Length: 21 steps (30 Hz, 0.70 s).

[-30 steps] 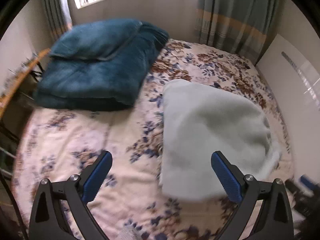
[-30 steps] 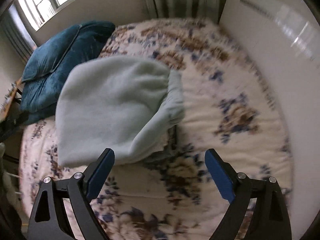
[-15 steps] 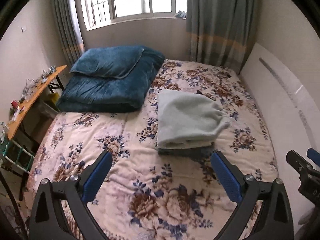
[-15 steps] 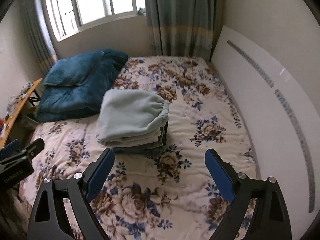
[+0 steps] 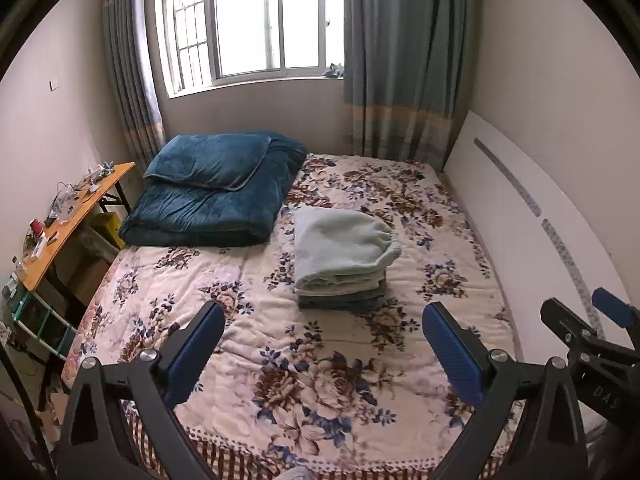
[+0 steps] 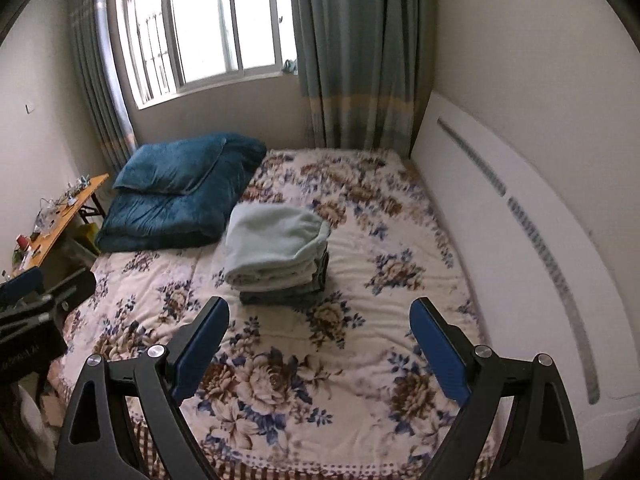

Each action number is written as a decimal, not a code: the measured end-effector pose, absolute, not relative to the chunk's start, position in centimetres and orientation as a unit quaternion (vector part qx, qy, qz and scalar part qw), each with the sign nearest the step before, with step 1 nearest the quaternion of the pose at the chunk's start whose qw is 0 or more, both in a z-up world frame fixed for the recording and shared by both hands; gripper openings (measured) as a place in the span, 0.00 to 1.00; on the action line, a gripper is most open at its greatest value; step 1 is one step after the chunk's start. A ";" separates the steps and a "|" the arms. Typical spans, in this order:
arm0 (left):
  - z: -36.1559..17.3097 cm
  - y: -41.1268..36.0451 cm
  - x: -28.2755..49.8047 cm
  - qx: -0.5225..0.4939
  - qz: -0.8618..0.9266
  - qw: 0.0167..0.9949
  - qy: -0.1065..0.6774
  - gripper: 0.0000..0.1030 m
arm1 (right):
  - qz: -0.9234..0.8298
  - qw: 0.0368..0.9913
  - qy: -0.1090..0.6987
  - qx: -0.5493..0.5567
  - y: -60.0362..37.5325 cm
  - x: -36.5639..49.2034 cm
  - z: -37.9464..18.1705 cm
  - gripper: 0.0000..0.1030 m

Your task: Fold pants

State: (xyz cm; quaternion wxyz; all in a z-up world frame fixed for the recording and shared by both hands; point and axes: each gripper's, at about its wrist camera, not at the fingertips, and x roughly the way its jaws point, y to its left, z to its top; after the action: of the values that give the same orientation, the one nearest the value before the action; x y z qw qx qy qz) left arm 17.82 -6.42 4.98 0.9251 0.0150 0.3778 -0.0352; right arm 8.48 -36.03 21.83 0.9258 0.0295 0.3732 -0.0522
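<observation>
1. Both the left gripper (image 5: pixel 320 356) and the right gripper (image 6: pixel 320 354) have been pulled back from the bed (image 5: pixel 320 392); both are wide open and empty.
2. The folded pants (image 5: pixel 342 250) are left on a pile mid-bed; the folding seems finished.

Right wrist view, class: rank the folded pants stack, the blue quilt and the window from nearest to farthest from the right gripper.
1. Folded pants stack: on the bed, just ahead of the right gripper, slightly left.
2. Blue quilt: farther back, at the bed's left corner.
3. Window: farthest, in the back wall.
</observation>
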 end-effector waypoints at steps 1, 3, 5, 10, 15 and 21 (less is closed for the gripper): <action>5.3 -6.6 17.3 0.016 -0.036 0.926 0.376 0.98 | -0.051 0.928 0.368 0.028 -36.0 7.7 22.5 0.91; 5.7 -6.9 16.3 0.022 -0.037 0.927 0.373 0.98 | -0.049 0.931 0.361 0.024 -35.9 6.2 23.6 0.91; 5.9 -6.9 15.5 0.022 -0.037 0.928 0.371 0.98 | -0.043 0.934 0.355 0.023 -35.6 5.1 24.5 0.91; 6.1 -6.5 14.7 0.014 -0.031 0.928 0.372 0.98 | -0.033 0.936 0.351 0.013 -34.7 3.6 25.6 0.91; 6.1 -6.0 14.5 0.014 -0.027 0.928 0.371 0.98 | -0.018 0.933 0.359 0.020 -34.8 3.6 25.7 0.91; 5.0 -6.1 15.6 0.021 -0.009 0.933 0.359 0.99 | -0.020 0.930 0.365 0.040 -35.2 5.9 24.4 0.91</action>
State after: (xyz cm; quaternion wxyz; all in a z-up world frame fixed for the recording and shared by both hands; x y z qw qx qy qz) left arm 15.64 -6.13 5.02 0.9330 0.0214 0.3591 -0.0091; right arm 5.89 -35.21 24.42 0.9301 0.0399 0.3647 -0.0199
